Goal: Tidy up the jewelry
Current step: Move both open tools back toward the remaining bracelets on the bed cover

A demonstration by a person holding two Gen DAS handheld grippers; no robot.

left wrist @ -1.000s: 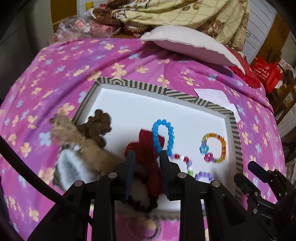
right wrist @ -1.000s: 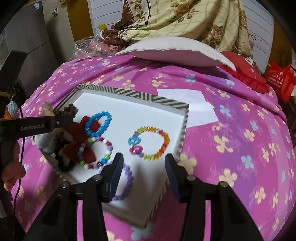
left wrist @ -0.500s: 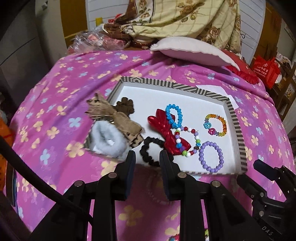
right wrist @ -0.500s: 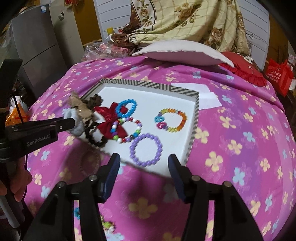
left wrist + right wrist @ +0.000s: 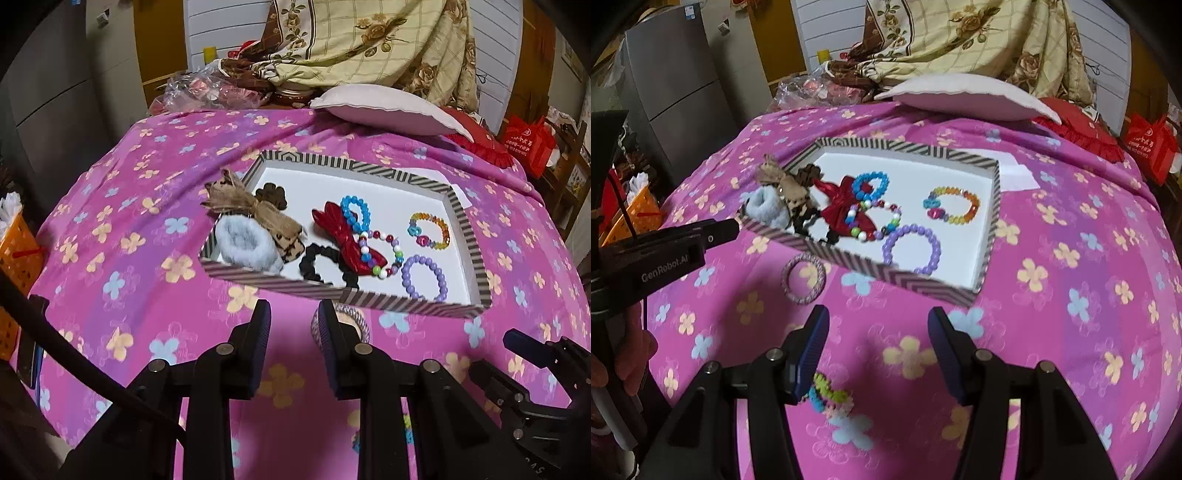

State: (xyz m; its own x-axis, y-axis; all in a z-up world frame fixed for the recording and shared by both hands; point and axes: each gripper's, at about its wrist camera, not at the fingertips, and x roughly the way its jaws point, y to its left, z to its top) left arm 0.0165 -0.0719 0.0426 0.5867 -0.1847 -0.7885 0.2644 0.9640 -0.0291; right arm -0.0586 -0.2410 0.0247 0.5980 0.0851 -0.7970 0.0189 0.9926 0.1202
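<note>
Lettering reading "GenRobot.AI" runs along the side of the left gripper (image 5: 733, 227), which reaches in from the left edge of the right wrist view, a hand (image 5: 626, 354) on its handle below. Its jaws stand apart with nothing between them. The right gripper (image 5: 877, 347) tilts down over the pink flowered bedspread (image 5: 1071, 295), its jaws spread and empty. The striped tray (image 5: 912, 284) holds bead bracelets, a red bow (image 5: 846, 210) and scrunchies; a purple bangle (image 5: 803, 278) lies on the bedspread just beside its near rim.
</note>
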